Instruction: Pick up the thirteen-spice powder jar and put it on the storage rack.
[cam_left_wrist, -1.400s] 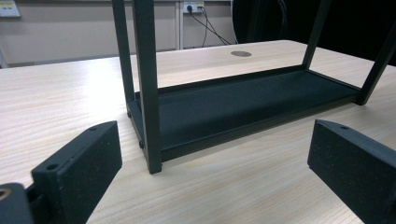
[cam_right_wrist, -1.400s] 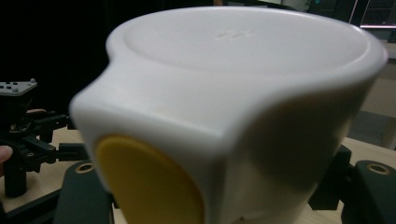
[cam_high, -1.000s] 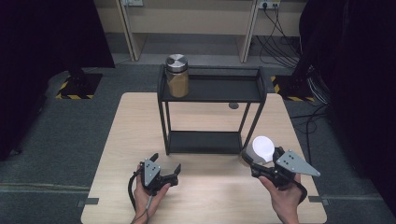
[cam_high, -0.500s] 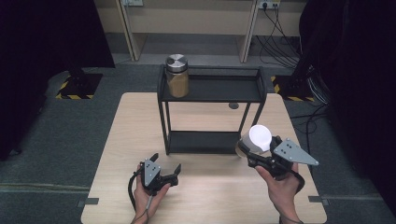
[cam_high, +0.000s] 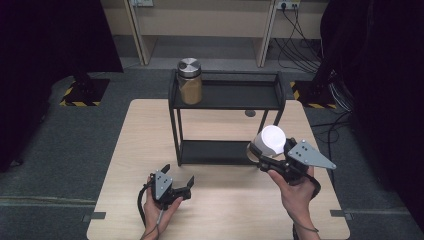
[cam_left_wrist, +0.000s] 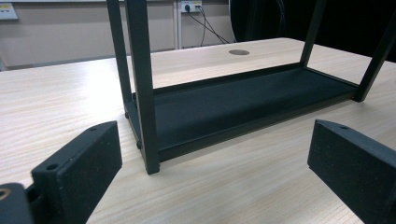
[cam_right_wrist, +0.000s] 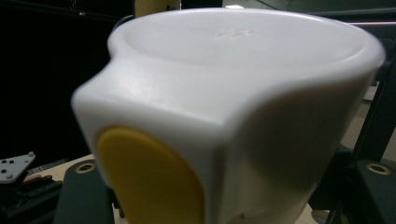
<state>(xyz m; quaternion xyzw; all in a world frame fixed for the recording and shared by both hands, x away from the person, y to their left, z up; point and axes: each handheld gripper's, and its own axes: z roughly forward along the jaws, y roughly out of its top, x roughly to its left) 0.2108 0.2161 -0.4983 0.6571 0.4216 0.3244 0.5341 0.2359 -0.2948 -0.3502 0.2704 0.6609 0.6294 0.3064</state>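
My right gripper (cam_high: 264, 158) is shut on a white tub (cam_high: 270, 139), held above the table just in front of the right end of a black two-shelf rack (cam_high: 227, 95). In the right gripper view the tub (cam_right_wrist: 243, 93) looms close, a yellow oval patch (cam_right_wrist: 149, 182) on its near side and a black pad (cam_right_wrist: 84, 196) against its lower left. My left gripper (cam_high: 178, 173) rests low near the table's front edge, open with nothing between its fingers. In its own view the left gripper (cam_left_wrist: 217, 140) faces the rack's front left leg (cam_left_wrist: 142, 84) and bare lower shelf (cam_left_wrist: 243, 98).
A jar of tan contents with a metal lid (cam_high: 189, 82) stands on the left end of the rack's top shelf. The wooden table (cam_high: 220, 210) has a round cable hole (cam_high: 250, 113) behind the rack. Dark curtains and floor cables lie beyond.
My right gripper has lifted the white tub and carried it up and to the left, closer to the rack. The left gripper has stayed put.
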